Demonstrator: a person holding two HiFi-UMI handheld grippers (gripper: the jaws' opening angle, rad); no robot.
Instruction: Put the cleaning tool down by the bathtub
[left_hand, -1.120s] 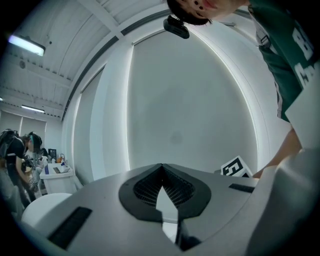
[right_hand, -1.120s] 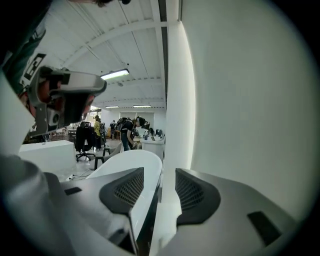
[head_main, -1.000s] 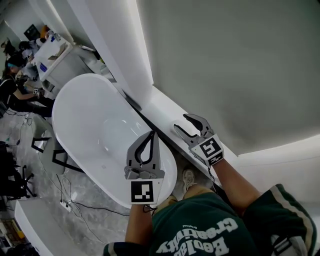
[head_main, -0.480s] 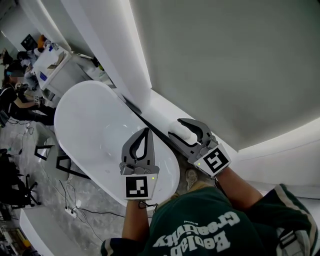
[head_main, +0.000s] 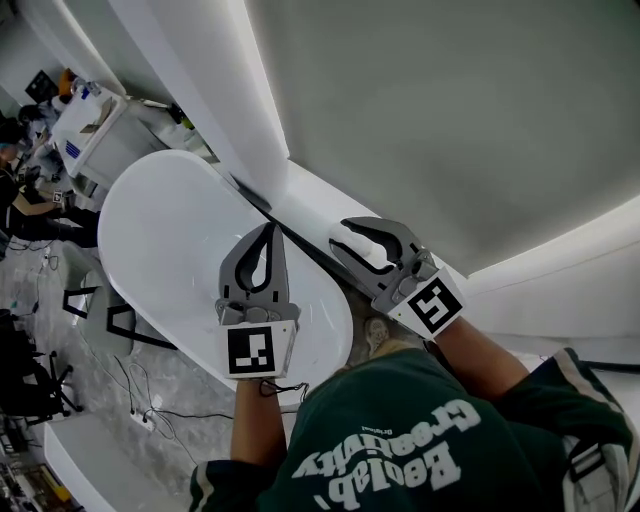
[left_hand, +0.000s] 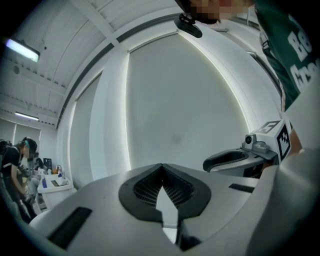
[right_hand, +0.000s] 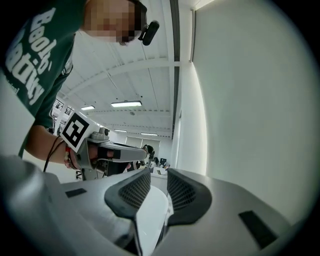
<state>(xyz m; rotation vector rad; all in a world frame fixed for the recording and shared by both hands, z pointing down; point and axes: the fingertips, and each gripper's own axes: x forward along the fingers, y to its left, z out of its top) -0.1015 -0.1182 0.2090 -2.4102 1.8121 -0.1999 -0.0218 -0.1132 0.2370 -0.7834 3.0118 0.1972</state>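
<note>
A white oval bathtub (head_main: 170, 250) fills the left half of the head view, with a white ledge (head_main: 310, 205) running along its far side under the wall. My left gripper (head_main: 268, 228) hovers over the tub's near end with its jaws shut and empty; in its own view the left gripper (left_hand: 161, 167) shows pads that meet at the tips. My right gripper (head_main: 342, 235) hangs over the ledge with its jaws closing. A white patch shows between them, and I cannot tell it from the ledge. In the right gripper view a gap stands between the fingers of the right gripper (right_hand: 159, 175). No cleaning tool is clearly visible.
A dark gap (head_main: 290, 240) separates tub and ledge. A grey wall panel (head_main: 450, 120) rises behind the ledge. A white cabinet (head_main: 90, 120) with small items stands beyond the tub's far end. People sit at the far left (head_main: 20, 190). Cables (head_main: 150, 410) lie on the floor.
The right gripper's jaws have narrowed. Both grippers have drifted up and left in the head view, the right one further along the ledge.
</note>
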